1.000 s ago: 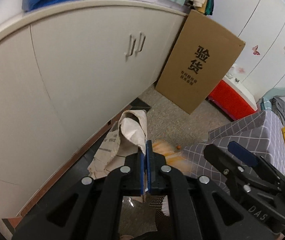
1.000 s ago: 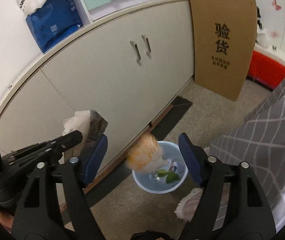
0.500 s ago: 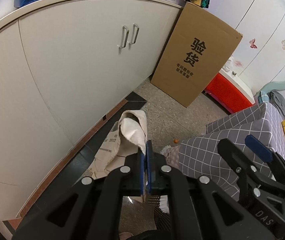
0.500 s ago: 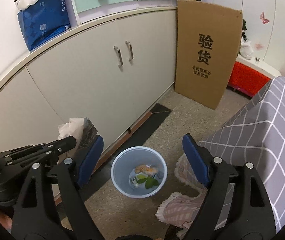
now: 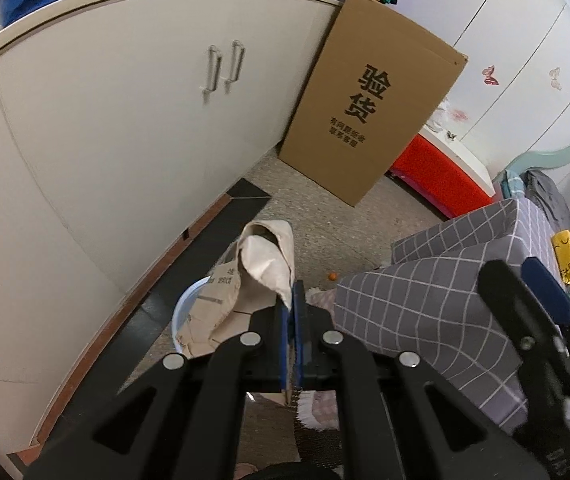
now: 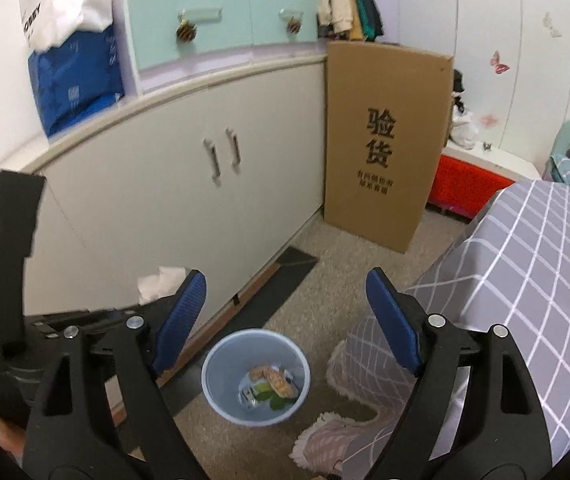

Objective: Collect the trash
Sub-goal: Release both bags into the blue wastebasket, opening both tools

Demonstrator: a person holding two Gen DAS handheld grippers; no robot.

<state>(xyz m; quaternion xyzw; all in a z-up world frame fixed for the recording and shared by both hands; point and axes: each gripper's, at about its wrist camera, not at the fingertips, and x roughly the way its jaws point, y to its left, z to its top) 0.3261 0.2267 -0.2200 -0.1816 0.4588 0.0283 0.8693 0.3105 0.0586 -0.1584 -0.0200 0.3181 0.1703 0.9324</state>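
Two grippers, two different jobs right now. Your left gripper (image 5: 293, 300) has its blue pads pressed together on an edge of the crumpled paper bag (image 5: 245, 280), which hangs ahead of the fingers, partly over the rim of the blue bin (image 5: 183, 312) on the floor by the white cabinet (image 5: 125, 140). Your right gripper (image 6: 287, 312) is spread wide and holds nothing; through its gap you look down into that bin (image 6: 221, 392), which contains an orange snack wrapper (image 6: 273, 378), some green leaves (image 6: 275, 402) and other small scraps.

You appear to be at the drop step for the paper bag. The next move calls for bringing it squarely over the mouth of the bin before you part the left pads. The bag looks broad against the opening, so it may catch on the rim or fall outside; keep it centred and low. A small orange bit (image 5: 331, 277) lies on the floor near the grey checked cover (image 5: 445, 300) and may want collecting later.

Against a second ago: the orange wrapper was then a blur falling just above the bin, and now it lies inside. Your right gripper has since risen, the bin looking smaller beneath it. The left gripper's view has swung down so the bin's rim now shows beside the bag.
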